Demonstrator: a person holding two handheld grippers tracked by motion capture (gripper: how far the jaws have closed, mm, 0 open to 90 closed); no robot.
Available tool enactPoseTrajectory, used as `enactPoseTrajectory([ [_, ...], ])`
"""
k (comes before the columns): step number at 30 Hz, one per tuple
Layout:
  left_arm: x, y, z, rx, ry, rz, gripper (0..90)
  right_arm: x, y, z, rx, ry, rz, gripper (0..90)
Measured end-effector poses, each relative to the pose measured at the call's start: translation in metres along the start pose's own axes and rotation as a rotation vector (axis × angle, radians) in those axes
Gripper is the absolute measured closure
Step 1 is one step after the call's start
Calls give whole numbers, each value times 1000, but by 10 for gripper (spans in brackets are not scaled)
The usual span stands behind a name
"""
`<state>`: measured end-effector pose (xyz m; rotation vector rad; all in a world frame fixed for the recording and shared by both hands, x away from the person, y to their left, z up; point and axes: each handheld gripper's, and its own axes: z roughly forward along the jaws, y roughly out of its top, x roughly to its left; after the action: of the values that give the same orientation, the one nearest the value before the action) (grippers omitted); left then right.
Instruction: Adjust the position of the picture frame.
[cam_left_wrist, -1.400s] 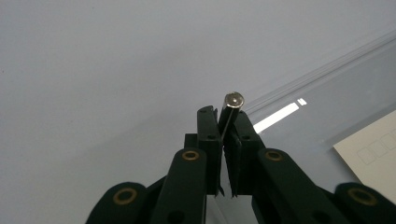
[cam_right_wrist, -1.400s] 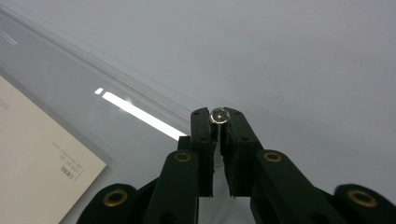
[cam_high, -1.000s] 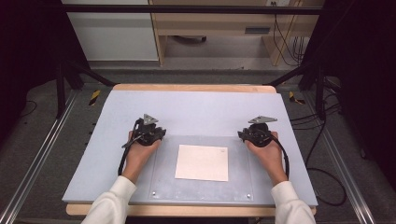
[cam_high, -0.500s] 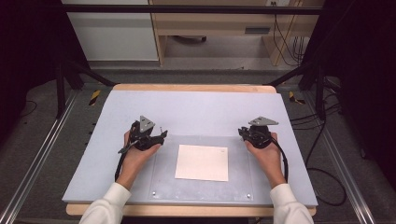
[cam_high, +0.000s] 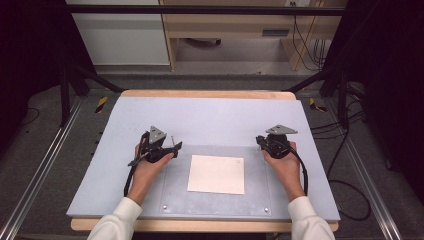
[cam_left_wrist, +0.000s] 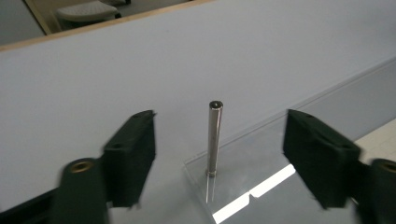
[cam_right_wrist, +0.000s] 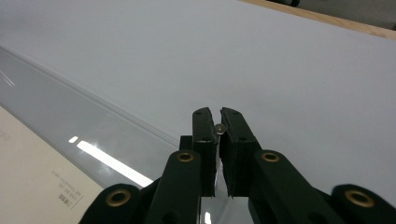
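Note:
A clear acrylic plate (cam_high: 175, 197) lies on the grey-blue mat (cam_high: 210, 117), with a white paper sheet (cam_high: 216, 174) at its middle. A thin metal pin (cam_left_wrist: 215, 126) stands upright at the plate's far left corner. My left gripper (cam_left_wrist: 217, 140) (cam_high: 167, 142) is open around it; its jaws have just been opening and neither pad touches the pin. At the plate's far right corner my right gripper (cam_right_wrist: 219, 123) (cam_high: 262, 141) has just been closing and is shut on a second pin's (cam_right_wrist: 219, 127) top.
The mat covers a wooden tabletop (cam_high: 205, 93). Small screws (cam_high: 266, 209) mark the plate's near corners. Metal rails (cam_high: 45, 165) run along both sides of the table, and black cables (cam_high: 345, 190) lie on the floor at the right.
The left gripper's jaws have spread apart around the left pin. The right gripper's jaws have closed. Both hands stay almost where they were.

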<state>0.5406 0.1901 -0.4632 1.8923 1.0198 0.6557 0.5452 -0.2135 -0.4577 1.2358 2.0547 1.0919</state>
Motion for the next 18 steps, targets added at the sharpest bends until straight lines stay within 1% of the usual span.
enactPoseTrajectory([
  [1,-1,1,0,-11,8,-5,356,0,0,0,1,2,8,848],
  [2,-2,1,-1,-18,4,-3,437,0,0,0,1,2,8,848],
  [3,-2,2,-1,-25,14,-4,492,0,0,0,1,2,7,848],
  [4,-3,2,-1,-18,21,-6,514,0,0,0,3,2,8,848],
  [5,-3,2,-1,-18,21,-6,561,0,0,0,1,2,8,848],
  [6,-2,2,1,-1,23,-26,579,0,0,0,3,3,15,848],
  [7,-2,1,2,0,24,-32,602,0,0,0,4,3,17,848],
  [10,-3,1,3,-10,17,-38,686,0,0,0,3,4,18,847],
  [12,-4,2,4,-9,22,-24,731,0,0,0,2,3,16,841],
  [13,-5,2,4,-7,25,-25,752,0,-1,0,3,-3,15,831],
  [16,-3,2,4,-7,39,-38,816,1,-2,2,8,-4,9,820],
  [17,-2,2,4,-7,32,-46,834,1,-2,2,9,-3,10,819],
  [18,-1,2,4,-7,31,-46,840,2,-2,2,11,-1,18,821],
])
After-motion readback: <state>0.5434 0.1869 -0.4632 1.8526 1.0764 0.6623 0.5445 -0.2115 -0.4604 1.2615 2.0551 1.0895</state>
